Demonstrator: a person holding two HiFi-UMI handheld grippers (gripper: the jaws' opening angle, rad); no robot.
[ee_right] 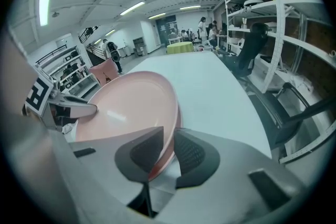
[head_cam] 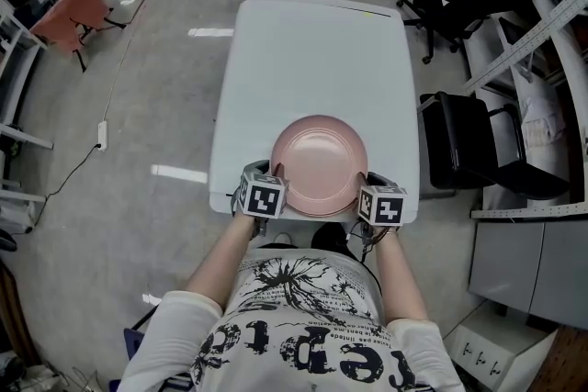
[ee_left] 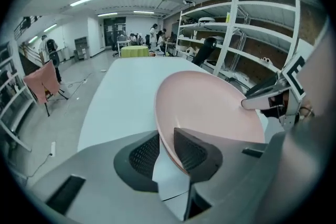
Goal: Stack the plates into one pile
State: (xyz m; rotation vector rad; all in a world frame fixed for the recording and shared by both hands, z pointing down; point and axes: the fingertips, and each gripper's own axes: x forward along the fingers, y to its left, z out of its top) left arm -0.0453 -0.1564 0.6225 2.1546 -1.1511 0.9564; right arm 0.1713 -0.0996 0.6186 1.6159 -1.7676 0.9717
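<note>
A round, smooth, matte pink plate [head_cam: 319, 162] with a shallow raised rim lies flat at the near edge of the plain white rectangular tabletop [head_cam: 312, 60]. At the tabletop's near-left, the left hand-held gripper [ee_left: 167, 150] straddles the rim narrowly, its outer dimpled black pad standing off the plate. At the near-right, the right hand-held gripper [ee_right: 168, 152] pinches the opposite rim between its textured pads.

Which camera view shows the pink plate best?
The head view: nearly the whole pink plate shows from above on the white table. Each gripper view shows it aslant, its near rim between that gripper's jaws.
</note>
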